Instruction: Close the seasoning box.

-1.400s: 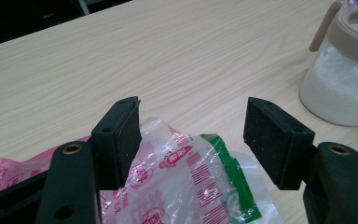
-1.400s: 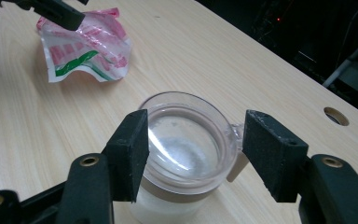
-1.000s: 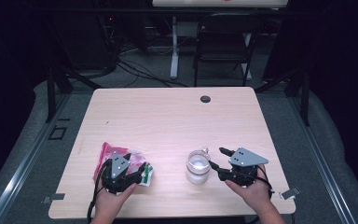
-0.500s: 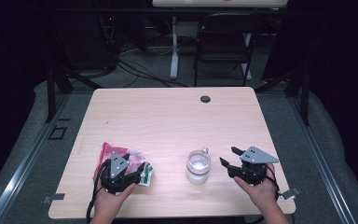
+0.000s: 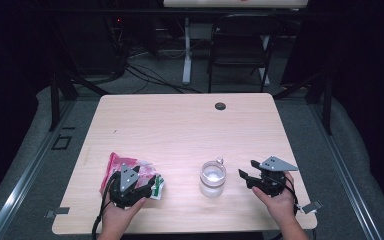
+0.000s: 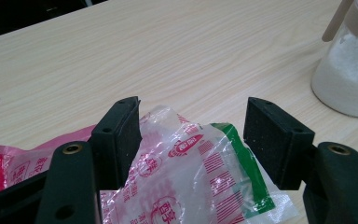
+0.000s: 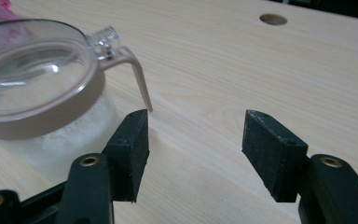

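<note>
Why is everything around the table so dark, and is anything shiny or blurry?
High view: light falls on the table while the room behind sits in deep shadow, and the picture is a bit soft. Left gripper view: the plastic packet glints with glare. Right gripper view: the jar has bright reflections on its clear lid, and its near edge looks slightly fuzzy.

Overhead view wide; gripper views low, sharing jar (image 5: 213, 178).

Dark room: black chair (image 5: 241, 47) and cables (image 5: 145, 75) behind the wooden table (image 5: 180, 125).
</note>
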Demonstrator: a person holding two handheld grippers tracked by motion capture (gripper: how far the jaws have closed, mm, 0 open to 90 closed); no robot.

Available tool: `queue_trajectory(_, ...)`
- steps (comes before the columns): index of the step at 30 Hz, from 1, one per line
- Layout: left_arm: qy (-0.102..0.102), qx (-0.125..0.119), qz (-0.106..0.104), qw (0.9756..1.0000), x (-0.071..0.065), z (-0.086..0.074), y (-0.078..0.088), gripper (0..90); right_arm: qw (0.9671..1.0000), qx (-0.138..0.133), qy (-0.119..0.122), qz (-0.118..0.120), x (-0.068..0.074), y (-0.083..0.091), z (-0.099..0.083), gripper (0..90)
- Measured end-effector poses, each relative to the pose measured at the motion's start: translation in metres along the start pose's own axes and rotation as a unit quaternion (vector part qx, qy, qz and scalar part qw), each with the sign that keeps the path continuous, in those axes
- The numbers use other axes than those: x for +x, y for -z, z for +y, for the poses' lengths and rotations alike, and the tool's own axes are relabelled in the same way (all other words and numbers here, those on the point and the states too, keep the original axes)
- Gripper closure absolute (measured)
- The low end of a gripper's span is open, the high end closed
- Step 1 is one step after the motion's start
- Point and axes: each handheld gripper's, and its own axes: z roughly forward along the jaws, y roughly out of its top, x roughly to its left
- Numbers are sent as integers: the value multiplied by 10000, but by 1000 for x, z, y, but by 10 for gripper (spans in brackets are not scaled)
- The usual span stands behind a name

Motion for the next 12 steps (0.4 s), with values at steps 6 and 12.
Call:
queue_trajectory(6,16,27,6,10000,1,-1,-2,361,9997,91,-213,-49,-7,-5,-4,412)
queue_trajectory(12,3,58,16,10000,1,-1,-2,361,9994,114,-304,-77,-10,-6,-6,412)
